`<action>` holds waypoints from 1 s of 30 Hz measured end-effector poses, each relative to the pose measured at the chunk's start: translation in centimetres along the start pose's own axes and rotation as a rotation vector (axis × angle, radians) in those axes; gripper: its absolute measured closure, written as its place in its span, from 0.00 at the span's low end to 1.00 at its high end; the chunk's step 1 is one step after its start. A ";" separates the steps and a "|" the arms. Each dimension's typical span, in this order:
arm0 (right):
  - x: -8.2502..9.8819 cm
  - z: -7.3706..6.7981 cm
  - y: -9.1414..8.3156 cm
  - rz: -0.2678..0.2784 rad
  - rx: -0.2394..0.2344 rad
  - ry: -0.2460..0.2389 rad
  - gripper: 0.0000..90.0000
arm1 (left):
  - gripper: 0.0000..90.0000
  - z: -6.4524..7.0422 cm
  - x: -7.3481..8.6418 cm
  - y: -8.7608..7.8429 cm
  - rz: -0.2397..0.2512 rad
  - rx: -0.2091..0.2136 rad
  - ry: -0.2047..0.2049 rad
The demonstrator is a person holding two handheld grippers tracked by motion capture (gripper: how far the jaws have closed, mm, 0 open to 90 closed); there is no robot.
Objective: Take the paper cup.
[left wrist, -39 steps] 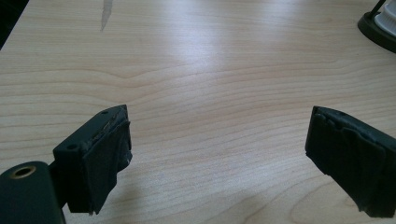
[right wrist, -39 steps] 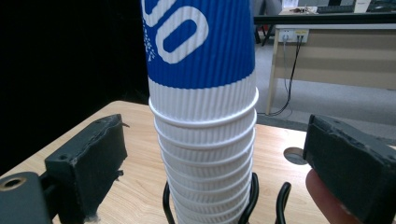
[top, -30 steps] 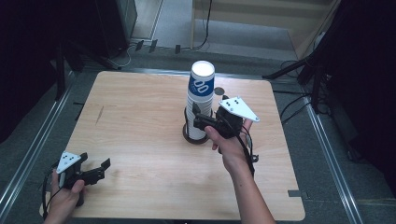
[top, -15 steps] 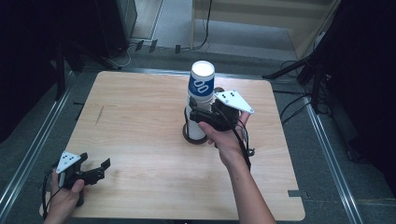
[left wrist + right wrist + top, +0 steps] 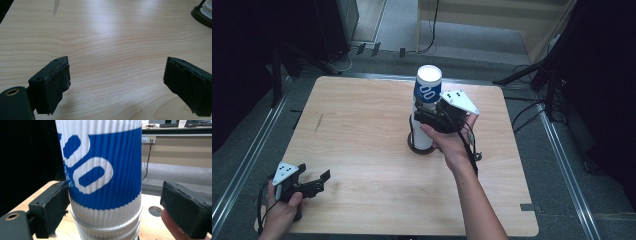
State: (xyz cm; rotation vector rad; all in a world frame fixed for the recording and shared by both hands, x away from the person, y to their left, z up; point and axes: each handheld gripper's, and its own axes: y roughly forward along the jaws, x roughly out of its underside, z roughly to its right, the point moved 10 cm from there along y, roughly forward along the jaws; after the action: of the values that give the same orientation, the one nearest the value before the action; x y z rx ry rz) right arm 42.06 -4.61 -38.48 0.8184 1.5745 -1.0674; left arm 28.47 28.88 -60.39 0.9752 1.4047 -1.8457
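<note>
- Near the table's (image 5: 362,125) far edge, the right gripper (image 5: 432,119) straddles the stacked paper cups (image 5: 426,100), jaws released, now closer around them.
- At the near-left corner, the left gripper (image 5: 319,181) stays low, jaws spread, empty.

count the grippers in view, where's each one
2. The left gripper sits at the table's near-left corner, fingers apart over bare wood. The right gripper is at the stack of paper cups, open around it.

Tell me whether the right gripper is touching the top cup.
Cannot tell. In the right gripper view, the right gripper straddles the top cup: the right jaw stands clear, the left sits against its edge.
</note>
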 end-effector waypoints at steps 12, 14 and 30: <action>-0.4 -1.1 0.8 -0.011 -0.048 -0.009 0.07 | 0.08 0.0 0.0 0.0 0.003 0.000 -0.003; -0.5 -1.3 1.1 -0.010 -0.053 -0.005 0.07 | 0.08 0.0 0.0 0.0 0.002 0.001 -0.003; -0.1 -0.9 2.4 -0.006 -0.008 -0.023 0.15 | 0.09 0.0 0.0 0.0 0.000 0.001 0.002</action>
State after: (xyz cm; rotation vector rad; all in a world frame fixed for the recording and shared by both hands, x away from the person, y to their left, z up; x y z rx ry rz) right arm 43.96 -2.84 -38.83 0.7938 1.5619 -1.0712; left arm 28.46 28.88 -60.39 0.9779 1.4052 -1.8466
